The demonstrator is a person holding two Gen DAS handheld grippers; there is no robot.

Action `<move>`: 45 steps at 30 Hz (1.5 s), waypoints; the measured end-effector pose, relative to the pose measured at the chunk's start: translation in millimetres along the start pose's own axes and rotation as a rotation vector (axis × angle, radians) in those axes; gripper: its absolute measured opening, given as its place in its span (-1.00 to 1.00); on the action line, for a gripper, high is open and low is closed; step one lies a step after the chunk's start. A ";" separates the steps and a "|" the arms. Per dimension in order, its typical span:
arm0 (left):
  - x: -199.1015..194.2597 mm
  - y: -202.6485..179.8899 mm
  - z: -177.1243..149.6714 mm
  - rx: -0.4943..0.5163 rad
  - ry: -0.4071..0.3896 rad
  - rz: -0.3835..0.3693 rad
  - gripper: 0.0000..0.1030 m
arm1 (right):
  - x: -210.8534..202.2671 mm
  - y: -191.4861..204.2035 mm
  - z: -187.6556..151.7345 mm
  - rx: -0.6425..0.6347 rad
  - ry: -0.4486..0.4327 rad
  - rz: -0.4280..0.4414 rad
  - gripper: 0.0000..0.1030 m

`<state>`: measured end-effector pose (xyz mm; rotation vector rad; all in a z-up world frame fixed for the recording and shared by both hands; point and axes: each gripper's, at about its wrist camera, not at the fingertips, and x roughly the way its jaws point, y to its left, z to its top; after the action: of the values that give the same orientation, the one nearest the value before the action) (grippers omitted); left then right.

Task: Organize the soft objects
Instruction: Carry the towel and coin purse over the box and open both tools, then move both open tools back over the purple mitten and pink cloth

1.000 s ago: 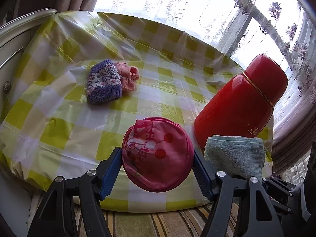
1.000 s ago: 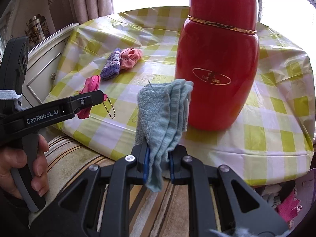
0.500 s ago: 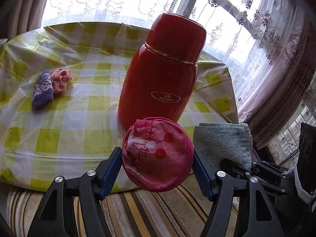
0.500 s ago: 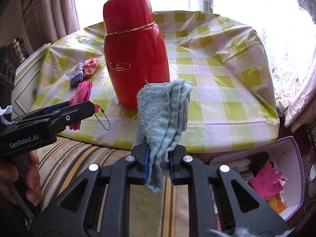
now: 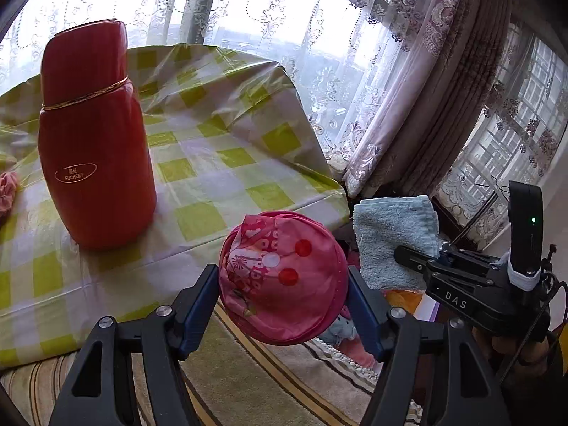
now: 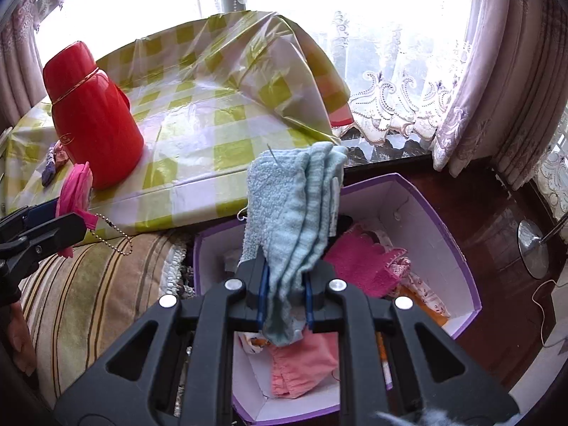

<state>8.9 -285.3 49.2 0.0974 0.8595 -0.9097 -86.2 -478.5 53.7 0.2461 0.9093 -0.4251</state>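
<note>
Both grippers were swung rightward off the table (image 6: 213, 113). A pink pouch (image 5: 282, 277) was clamped in the left gripper (image 5: 283, 314). A blue cloth (image 6: 294, 206) was pinched by the right gripper (image 6: 285, 296) over a purple box (image 6: 458, 248) of fabrics.

Pink pouch (image 5: 282, 277), folded blue towel (image 6: 294, 209), both aloft

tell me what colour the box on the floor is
Purple outside, white inside; the box shows best in the right wrist view.
</note>
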 end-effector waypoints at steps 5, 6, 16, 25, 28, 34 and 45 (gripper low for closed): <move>12.5 -43.1 -3.8 0.089 0.055 -0.082 0.36 | -3.9 -42.0 -9.8 0.063 0.014 -0.056 -0.64; 14.6 -50.8 -5.7 0.106 0.069 -0.101 0.36 | -4.8 -48.0 -11.2 0.073 0.015 -0.064 -0.64; 49.2 -95.6 -29.2 0.204 0.288 -0.270 0.51 | 0.3 -68.3 -19.8 0.092 0.072 -0.105 -0.20; 35.5 -70.6 -22.5 0.127 0.239 -0.237 0.52 | -1.6 -58.5 -20.9 0.077 0.072 -0.073 0.12; 31.3 -51.7 -19.4 0.075 0.210 -0.202 0.52 | -2.3 -46.9 -21.2 0.052 0.071 -0.044 0.12; 14.6 1.7 -20.6 -0.048 0.153 -0.090 0.52 | -3.8 -5.4 -18.0 -0.029 0.064 0.033 0.12; -48.8 114.2 -27.2 -0.258 0.018 0.122 0.52 | -11.6 94.3 -6.5 -0.233 0.040 0.193 0.12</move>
<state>59.7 -169.8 33.9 -0.0650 0.9699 -0.6786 -54.1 -389.3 61.7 0.1276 0.9554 -0.1340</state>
